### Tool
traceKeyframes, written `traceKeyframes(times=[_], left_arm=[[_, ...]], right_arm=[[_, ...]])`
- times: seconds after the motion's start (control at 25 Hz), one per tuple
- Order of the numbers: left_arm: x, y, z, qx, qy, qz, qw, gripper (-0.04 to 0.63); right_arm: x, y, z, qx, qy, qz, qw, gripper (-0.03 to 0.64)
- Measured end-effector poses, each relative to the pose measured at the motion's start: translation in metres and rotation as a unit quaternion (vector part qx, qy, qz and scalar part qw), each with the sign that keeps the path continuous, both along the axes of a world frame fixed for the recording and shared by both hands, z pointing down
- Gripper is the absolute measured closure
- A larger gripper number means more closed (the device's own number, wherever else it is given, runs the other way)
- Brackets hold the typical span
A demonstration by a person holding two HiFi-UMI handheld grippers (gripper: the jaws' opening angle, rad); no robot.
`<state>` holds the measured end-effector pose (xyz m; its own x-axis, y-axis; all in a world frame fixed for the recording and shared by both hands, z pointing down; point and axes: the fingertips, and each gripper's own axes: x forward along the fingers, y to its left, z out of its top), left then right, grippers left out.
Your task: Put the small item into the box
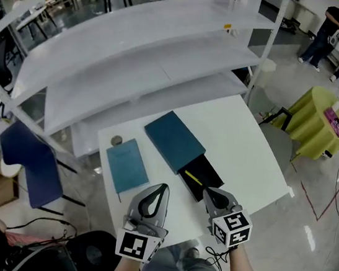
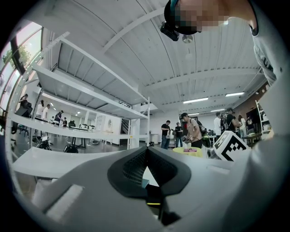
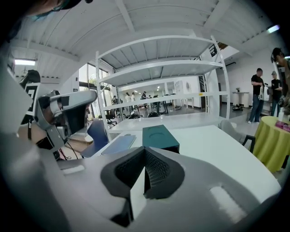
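On the white table (image 1: 248, 155) lies a dark teal box lid (image 1: 174, 140), slid partly off a black box tray (image 1: 204, 175) that holds a thin yellow item (image 1: 193, 177). A lighter blue flat booklet-like piece (image 1: 126, 164) lies to its left. A small round item (image 1: 117, 140) sits near that piece's far corner. My left gripper (image 1: 161, 189) and my right gripper (image 1: 209, 194) hover at the table's near edge, both shut and empty. The right gripper view shows the teal box (image 3: 160, 137) ahead of its closed jaws. In the left gripper view the jaws meet, with the tray seen below them.
White shelving (image 1: 143, 53) rises behind the table. A blue chair (image 1: 31, 162) stands at the left, a yellow-green round table (image 1: 318, 121) at the right with a pink thing on it. People stand far right (image 1: 331, 29). Cables lie on the floor near my feet.
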<state>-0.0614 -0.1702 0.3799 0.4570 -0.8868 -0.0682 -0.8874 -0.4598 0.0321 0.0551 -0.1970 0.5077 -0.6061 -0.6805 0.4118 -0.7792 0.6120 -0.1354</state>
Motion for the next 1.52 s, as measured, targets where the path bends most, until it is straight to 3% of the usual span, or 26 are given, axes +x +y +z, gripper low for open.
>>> traceKeyframes(times=[1.04, 1.52], left_arm=[[0.022, 0.048, -0.02, 0.028, -0.011, -0.001, 0.9995, 0.576], [0.029, 0.068, -0.025, 0.04, -0.016, -0.007, 0.999, 0.575]], right_arm=[[0.021, 0.058, -0.108, 0.158, -0.043, 0.01, 0.986, 0.612], [0.03, 0.087, -0.136, 0.2, -0.066, 0.013, 0.977, 0.612]])
